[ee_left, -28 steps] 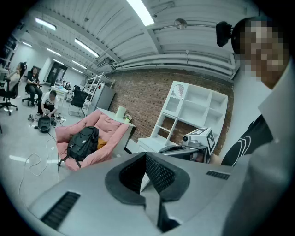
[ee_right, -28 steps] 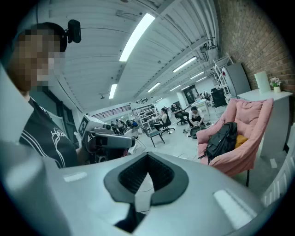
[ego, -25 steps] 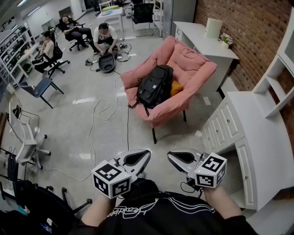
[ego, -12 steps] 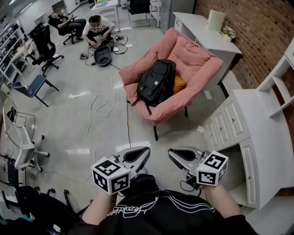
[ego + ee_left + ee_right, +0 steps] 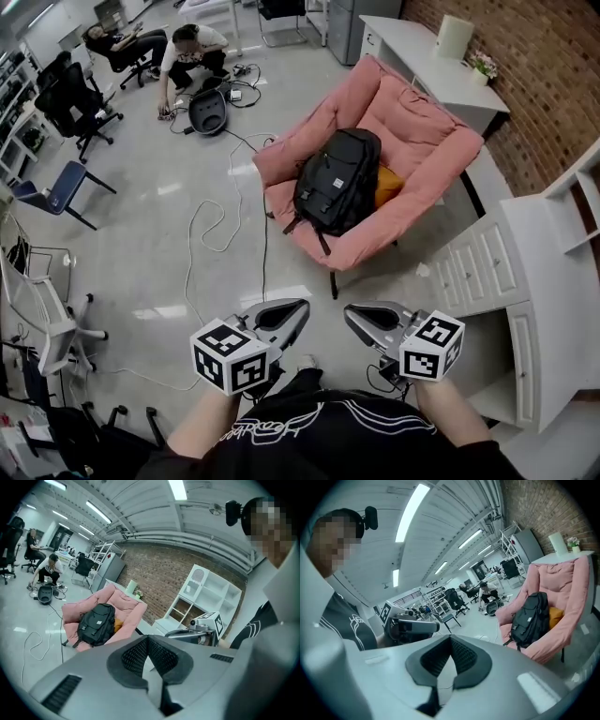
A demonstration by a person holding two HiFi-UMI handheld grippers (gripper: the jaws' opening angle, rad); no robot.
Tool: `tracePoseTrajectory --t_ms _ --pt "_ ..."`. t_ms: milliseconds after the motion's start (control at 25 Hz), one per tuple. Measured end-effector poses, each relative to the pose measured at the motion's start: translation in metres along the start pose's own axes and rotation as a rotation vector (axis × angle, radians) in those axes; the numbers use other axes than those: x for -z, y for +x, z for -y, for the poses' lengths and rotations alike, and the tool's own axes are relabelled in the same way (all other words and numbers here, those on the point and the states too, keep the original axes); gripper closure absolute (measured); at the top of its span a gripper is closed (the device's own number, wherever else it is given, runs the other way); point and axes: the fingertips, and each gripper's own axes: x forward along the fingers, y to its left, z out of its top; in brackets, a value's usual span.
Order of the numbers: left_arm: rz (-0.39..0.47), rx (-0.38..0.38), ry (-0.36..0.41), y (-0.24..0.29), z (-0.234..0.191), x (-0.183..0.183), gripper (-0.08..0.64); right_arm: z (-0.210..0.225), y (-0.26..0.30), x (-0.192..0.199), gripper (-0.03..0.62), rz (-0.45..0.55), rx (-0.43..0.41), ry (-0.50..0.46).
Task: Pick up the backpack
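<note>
A black backpack (image 5: 336, 186) leans upright on the seat of a pink armchair (image 5: 422, 141), with an orange cushion (image 5: 387, 185) beside it. The left gripper view shows the backpack (image 5: 96, 624) ahead at the left, and the right gripper view has the backpack (image 5: 529, 618) ahead at the right. My left gripper (image 5: 298, 312) and right gripper (image 5: 351, 317) are side by side near my body, well short of the chair. Both are shut with nothing between the jaws.
White drawers and shelving (image 5: 525, 281) run along the brick wall at the right. A cable (image 5: 202, 244) snakes over the floor left of the chair. Office chairs (image 5: 66, 178) and several people (image 5: 192, 47) are at the far left.
I have moved forward toward the armchair; it and the backpack now sit closer and lower in the head view. Both grippers stay shut and side by side.
</note>
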Motion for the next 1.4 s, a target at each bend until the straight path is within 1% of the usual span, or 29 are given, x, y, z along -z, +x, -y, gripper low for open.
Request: tracePoseTrajectory --t_ms 80,200,320,480,600,840,1040,1200,1320,1360,1400 --pt "-0.003 0.008 -0.003 0.000 -0.013 -0.008 0.558 0.004 0.012 -0.009 0.586 0.009 0.015 -0.002" --pt "-0.002 0.021 0.015 0.004 -0.028 -0.021 0.558 0.014 0.022 -0.021 0.586 0.028 0.039 -0.014" --pt "0.005 0.027 0.025 0.009 -0.042 -0.028 0.558 0.026 0.027 -0.022 0.586 0.027 0.068 -0.015" --pt "0.016 0.034 0.004 0.020 -0.063 -0.041 0.558 0.045 0.034 -0.034 0.586 0.033 0.104 -0.007" --pt "0.014 0.028 -0.007 0.035 -0.079 -0.053 0.557 0.066 0.042 -0.046 0.586 0.034 0.112 -0.006" --pt "-0.016 0.012 -0.033 0.075 -0.121 -0.080 0.557 0.123 0.067 -0.068 0.586 0.024 0.112 0.053" --pt "-0.081 -0.010 -0.049 0.126 -0.171 -0.106 0.557 0.186 0.087 -0.094 0.586 0.017 0.126 0.083" --pt "-0.098 -0.034 -0.041 0.166 -0.210 -0.131 0.558 0.238 0.099 -0.119 0.586 0.013 0.147 0.098" --pt "-0.129 -0.041 -0.007 0.192 -0.238 -0.138 0.557 0.272 0.105 -0.132 0.586 0.009 0.180 0.100" --pt "-0.141 -0.039 -0.007 0.197 -0.247 -0.140 0.557 0.281 0.106 -0.134 0.585 0.008 0.192 0.102" --pt "-0.150 -0.036 -0.015 0.202 -0.254 -0.142 0.540 0.289 0.107 -0.136 0.584 0.007 0.205 0.104"
